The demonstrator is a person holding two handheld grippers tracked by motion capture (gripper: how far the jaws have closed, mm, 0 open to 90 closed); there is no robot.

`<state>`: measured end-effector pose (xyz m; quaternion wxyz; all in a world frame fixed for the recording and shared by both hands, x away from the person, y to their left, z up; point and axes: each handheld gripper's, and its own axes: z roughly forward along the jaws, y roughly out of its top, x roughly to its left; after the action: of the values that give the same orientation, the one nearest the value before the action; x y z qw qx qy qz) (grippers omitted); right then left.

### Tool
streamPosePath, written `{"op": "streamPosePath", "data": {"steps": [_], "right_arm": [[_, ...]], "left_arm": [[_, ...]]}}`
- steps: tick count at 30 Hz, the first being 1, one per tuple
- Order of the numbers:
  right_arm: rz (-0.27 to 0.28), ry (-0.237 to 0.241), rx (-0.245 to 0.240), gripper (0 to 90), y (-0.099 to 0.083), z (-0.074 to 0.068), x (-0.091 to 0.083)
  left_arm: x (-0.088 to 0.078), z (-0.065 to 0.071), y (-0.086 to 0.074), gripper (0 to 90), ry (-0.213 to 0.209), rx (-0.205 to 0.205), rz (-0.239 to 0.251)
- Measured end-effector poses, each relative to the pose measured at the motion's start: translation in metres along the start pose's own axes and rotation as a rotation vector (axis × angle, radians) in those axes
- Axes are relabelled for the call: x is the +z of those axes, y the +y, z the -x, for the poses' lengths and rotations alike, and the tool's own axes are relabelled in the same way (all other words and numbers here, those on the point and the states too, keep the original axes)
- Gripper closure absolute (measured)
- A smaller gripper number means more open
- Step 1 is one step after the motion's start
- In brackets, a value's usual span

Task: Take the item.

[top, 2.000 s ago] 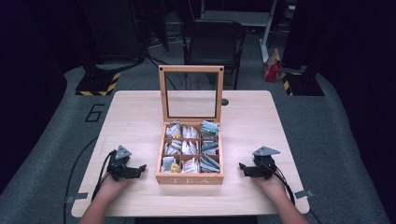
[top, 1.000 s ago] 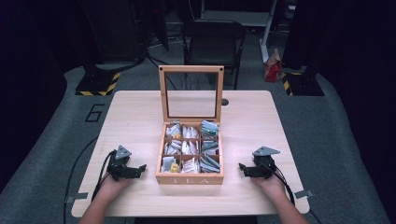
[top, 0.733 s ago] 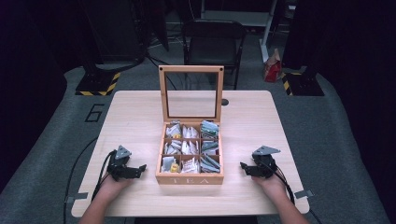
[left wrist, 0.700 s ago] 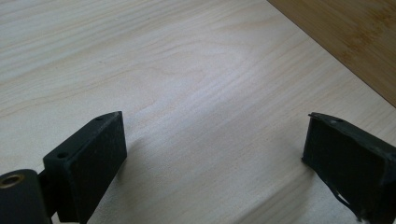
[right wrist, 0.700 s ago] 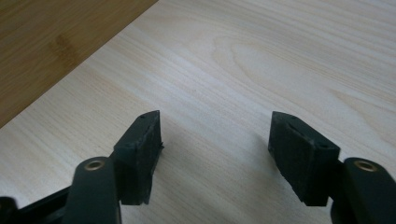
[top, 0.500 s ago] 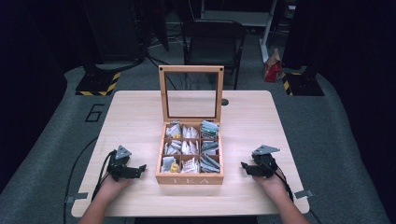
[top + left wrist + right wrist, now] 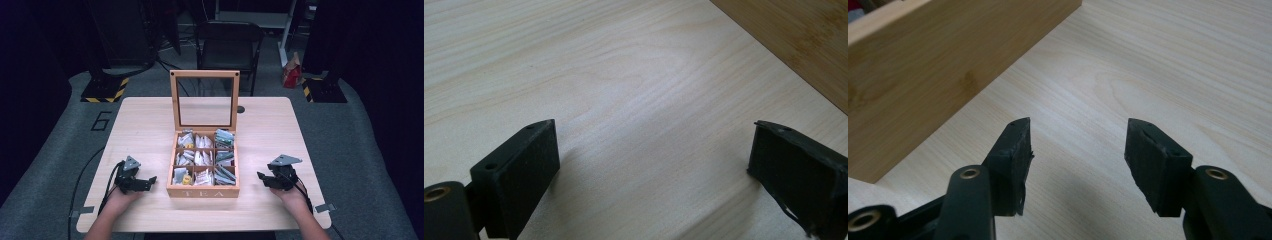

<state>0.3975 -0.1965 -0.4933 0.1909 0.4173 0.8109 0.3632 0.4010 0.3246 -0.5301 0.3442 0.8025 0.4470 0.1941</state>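
Observation:
A wooden tea box (image 7: 203, 191) marked TEA stands in the middle of the table, its glass-paned lid (image 7: 204, 100) upright. Its compartments hold several tea bags (image 7: 200, 158). My left gripper (image 7: 150, 180) rests on the table left of the box, open, nothing between its jaws; the left gripper view shows its jaws wide apart (image 7: 654, 165) over bare wood, with the box's side (image 7: 794, 45) at upper right. My right gripper (image 7: 261, 177) sits right of the box, slightly lifted, open and empty (image 7: 1078, 150), the box wall (image 7: 933, 75) close on its left.
The light wooden table (image 7: 280, 125) has bare room on both sides of the box and behind it. A small dark knob (image 7: 241, 109) lies behind the lid. A black chair (image 7: 227, 47) and stand bases are on the floor beyond the table.
The right gripper has lifted and shifted slightly toward the box. The left gripper and the box have not moved.

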Motion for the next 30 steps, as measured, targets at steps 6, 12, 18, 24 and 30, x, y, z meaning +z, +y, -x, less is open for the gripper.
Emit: {"op": "streamPosePath", "data": {"steps": [6, 12, 18, 24, 30], "right_arm": [[0.006, 0.016, 0.004, 45.1, 0.002, 0.0, -0.005], [0.018, 0.034, 0.024, 46.3, 0.004, 0.0, -0.01], [0.027, 0.046, 0.023, 46.8, 0.007, 0.002, -0.015], [0.039, 0.057, 0.034, 46.8, 0.01, 0.003, -0.021], [0.034, 0.06, 0.029, 46.8, 0.013, 0.001, -0.024]], "left_arm": [[0.0, 0.0, 0.0, 5.7, 0.0, 0.0, 0.0], [0.0, 0.0, 0.0, 5.7, 0.0, 0.0, 0.0], [0.0, 0.0, 0.0, 5.7, 0.0, 0.0, 0.0], [0.0, 0.0, 0.0, 5.7, 0.0, 0.0, 0.0], [0.0, 0.0, 0.0, 5.7, 0.0, 0.0, 0.0]]}}
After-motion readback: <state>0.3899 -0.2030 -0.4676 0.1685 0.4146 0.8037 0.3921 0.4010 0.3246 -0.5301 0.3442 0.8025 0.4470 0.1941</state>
